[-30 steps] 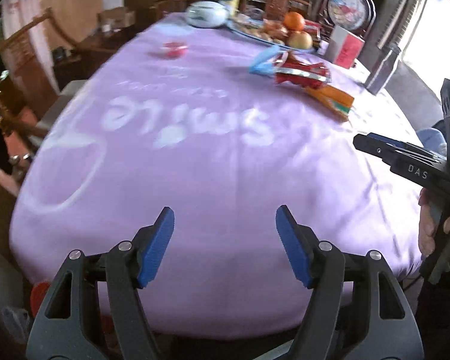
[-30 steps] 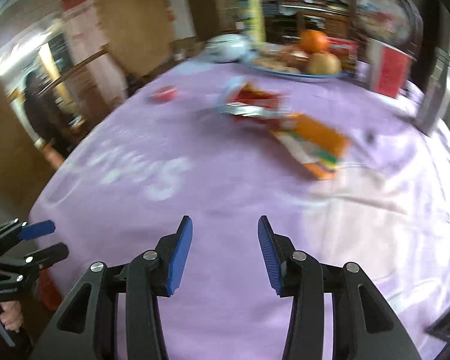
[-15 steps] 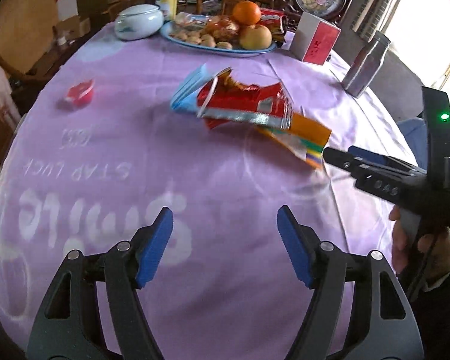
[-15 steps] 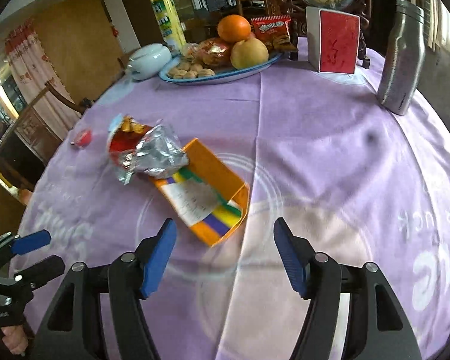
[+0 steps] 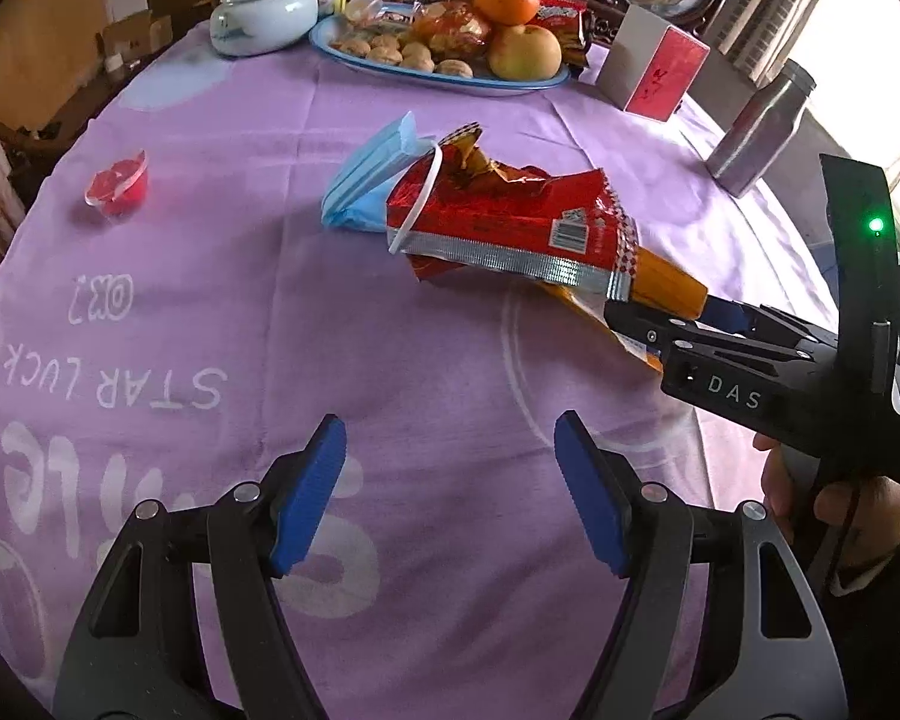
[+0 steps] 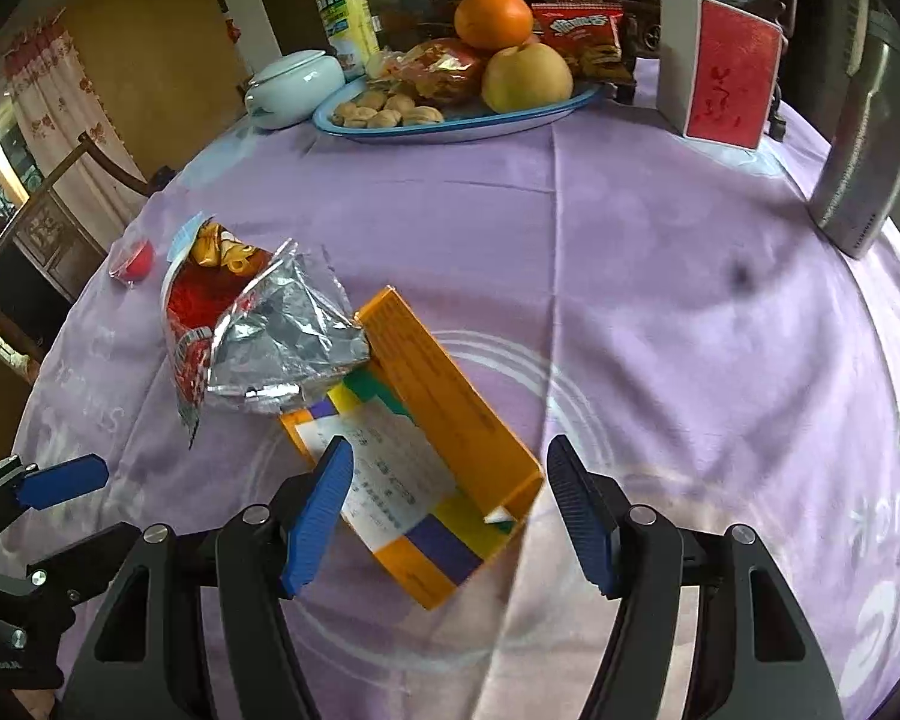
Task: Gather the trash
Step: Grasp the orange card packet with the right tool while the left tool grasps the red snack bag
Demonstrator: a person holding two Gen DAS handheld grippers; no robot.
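my right gripper point(image 6: 444, 504) is hanging over the near end of the orange box point(image 6: 426, 450), jaws spread and not pinching anything. the red snack bag point(image 5: 504, 228) lies across the box's far end, with a blue face mask point(image 5: 372, 180) tucked behind it. my left gripper point(image 5: 450, 486) is wide open over bare purple tablecloth point(image 5: 270, 300), left of the box.

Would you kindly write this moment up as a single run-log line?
phase: approach | right gripper: open over orange box, not gripping | left gripper: open, empty | red snack bag, blue mask: on table
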